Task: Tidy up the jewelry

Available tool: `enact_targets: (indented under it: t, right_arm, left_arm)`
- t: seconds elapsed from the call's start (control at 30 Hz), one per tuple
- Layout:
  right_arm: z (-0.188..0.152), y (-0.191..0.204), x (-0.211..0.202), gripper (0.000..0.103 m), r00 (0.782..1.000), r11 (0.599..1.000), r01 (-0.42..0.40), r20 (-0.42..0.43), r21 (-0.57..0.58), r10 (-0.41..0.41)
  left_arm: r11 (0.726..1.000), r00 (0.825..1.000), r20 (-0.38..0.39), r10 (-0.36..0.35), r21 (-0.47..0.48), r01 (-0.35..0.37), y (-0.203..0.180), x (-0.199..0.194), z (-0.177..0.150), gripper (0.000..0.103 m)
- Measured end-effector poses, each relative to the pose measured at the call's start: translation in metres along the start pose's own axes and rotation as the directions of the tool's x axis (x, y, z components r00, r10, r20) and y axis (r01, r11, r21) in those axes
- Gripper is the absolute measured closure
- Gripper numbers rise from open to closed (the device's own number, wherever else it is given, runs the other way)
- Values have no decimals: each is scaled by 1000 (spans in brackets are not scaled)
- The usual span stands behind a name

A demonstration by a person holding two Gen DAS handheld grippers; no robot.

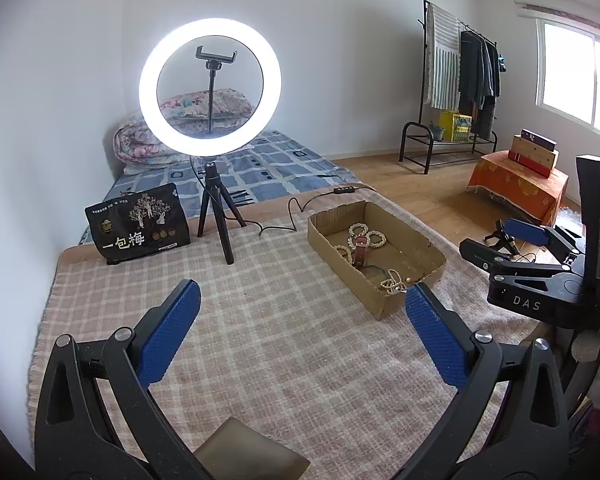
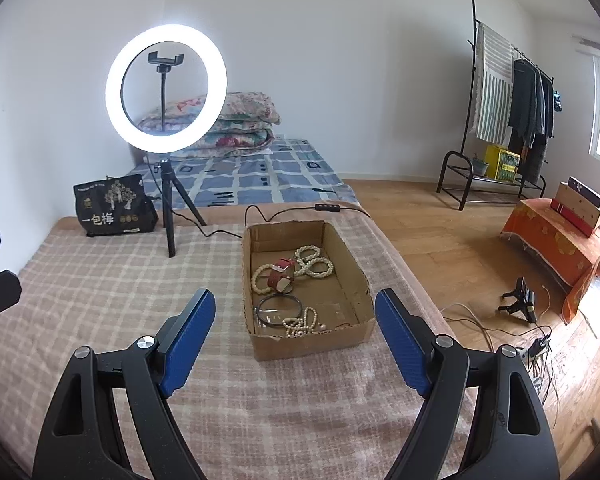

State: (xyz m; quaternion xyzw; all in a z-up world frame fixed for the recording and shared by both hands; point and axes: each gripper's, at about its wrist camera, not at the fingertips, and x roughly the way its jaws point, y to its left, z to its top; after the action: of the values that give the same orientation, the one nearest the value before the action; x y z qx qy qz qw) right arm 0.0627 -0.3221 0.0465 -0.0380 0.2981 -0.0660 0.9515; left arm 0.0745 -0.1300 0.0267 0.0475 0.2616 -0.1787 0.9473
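Note:
An open cardboard box [image 2: 312, 344] lies on the checked blanket [image 2: 100, 280]. Inside are cream bead bracelets [image 2: 314, 262], a red-brown watch strap [image 2: 282, 276], dark bangles [image 2: 278, 310] and a bead string [image 2: 300, 324]. My right gripper [image 2: 294, 294] is open and empty, just short of the box's near end. My left gripper [image 1: 303, 286] stands wide open and empty over the blanket, left of the box [image 1: 340, 265]. From the left wrist view I see the beads [image 1: 366, 236] and strap [image 1: 360, 250], and the right gripper [image 1: 496, 240] beside the box's right side.
A lit ring light [image 1: 210, 86] on a small tripod and a black printed bag [image 1: 138, 226] stand at the blanket's far edge. The light's cable [image 1: 292, 208] runs behind the box. Wooden floor, a clothes rack [image 1: 452, 80] and an orange-draped stand [image 1: 516, 188] lie to the right.

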Motion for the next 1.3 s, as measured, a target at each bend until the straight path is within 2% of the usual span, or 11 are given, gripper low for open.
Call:
enact_targets:
  t: [1.3]
  right_arm:
    - [-1,5,18,21,1000,1000,3,-30,0,-3]
  left_arm:
    - [1000,1000,11,13,15,-14,1,-1,1,0]
